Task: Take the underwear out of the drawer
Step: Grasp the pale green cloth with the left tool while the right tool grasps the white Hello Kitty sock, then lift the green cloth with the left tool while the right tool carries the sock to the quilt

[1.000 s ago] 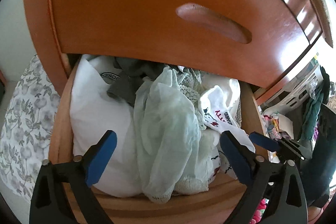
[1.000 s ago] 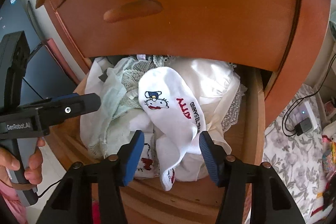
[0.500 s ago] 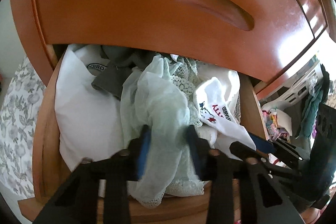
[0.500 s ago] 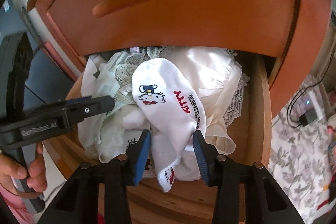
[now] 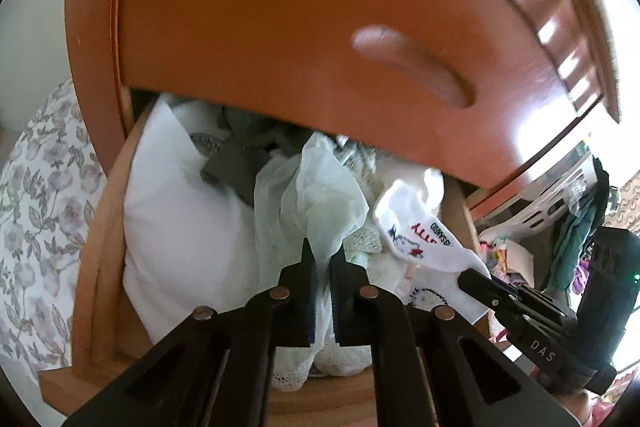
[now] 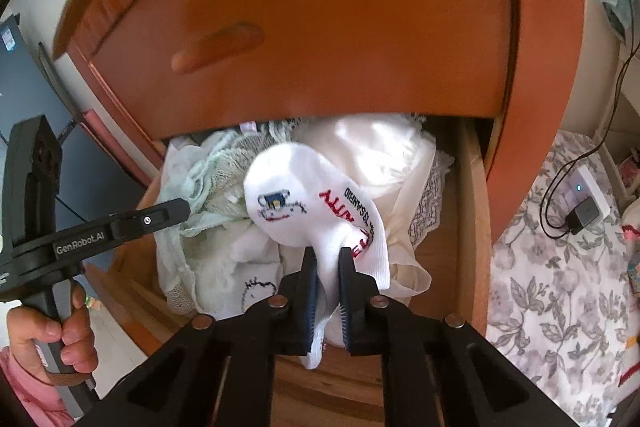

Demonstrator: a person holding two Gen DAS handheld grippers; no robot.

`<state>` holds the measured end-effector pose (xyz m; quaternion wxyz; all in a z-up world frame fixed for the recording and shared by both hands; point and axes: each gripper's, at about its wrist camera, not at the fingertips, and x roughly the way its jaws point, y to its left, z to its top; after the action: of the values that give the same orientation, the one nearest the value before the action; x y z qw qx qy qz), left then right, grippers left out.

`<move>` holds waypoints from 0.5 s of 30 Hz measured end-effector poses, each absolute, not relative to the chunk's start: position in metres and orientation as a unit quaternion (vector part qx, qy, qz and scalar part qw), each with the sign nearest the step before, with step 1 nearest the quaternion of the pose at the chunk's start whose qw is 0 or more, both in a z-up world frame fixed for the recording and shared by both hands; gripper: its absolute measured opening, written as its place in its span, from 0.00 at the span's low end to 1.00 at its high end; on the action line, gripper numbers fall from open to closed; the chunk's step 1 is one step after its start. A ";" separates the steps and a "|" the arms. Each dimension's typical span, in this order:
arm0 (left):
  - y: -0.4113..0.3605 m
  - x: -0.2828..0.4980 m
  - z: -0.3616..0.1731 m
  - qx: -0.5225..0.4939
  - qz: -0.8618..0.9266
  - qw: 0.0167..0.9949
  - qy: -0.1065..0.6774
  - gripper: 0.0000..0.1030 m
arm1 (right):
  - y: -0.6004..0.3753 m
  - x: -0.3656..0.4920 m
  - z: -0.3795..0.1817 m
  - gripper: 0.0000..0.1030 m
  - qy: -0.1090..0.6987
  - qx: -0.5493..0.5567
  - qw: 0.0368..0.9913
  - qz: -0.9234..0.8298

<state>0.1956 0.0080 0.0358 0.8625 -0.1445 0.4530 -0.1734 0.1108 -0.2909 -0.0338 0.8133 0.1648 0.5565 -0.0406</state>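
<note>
My left gripper [image 5: 323, 255] is clamped on a fold of pale green sheer underwear [image 5: 316, 203], its two fingers [image 5: 305, 279] nearly meeting with only thin fabric pinched between them. That garment rises ahead of the tips in a crumpled peak and trails down under the jaws, its lace hem lying over the front edge of the open drawer [image 5: 100, 267]. Just left of my left tool sits a plump white folded bundle [image 5: 180, 235]; beyond the green piece, further into the drawer, lies a dark grey garment [image 5: 236, 163].

My right gripper [image 6: 327, 259] is closing its jaws on a white sock [image 6: 304, 203] with a cartoon print and red lettering — the pads already squeeze the sock's lower part, and its cuff hangs down between the fingers toward the drawer front. Beyond and to the right of that sock is a cream, puffy garment [image 6: 384, 155] with lace at its side; to the left the green underwear shows again, with my left tool reaching in over it, my hand [image 6: 48, 339] around its handle.

Above both tools stands the closed upper drawer front [image 6: 320, 27] with its recessed handle. A floral bedspread [image 6: 560, 267] lies off to the right of the right gripper.
</note>
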 end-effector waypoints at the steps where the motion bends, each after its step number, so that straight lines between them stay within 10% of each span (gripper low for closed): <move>1: 0.009 0.193 0.040 -0.144 -0.175 0.865 0.447 0.05 | -0.294 0.109 -0.029 0.10 0.553 0.165 0.816 -0.039; 15: 0.007 0.145 0.118 -0.119 -0.203 0.916 0.325 0.04 | -0.277 0.102 0.054 0.10 0.461 0.134 0.877 -0.027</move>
<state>0.1452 0.0073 0.1181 0.9159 -0.1191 0.3251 -0.2033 0.1017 -0.2771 0.0540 0.8768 0.1344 0.4610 -0.0269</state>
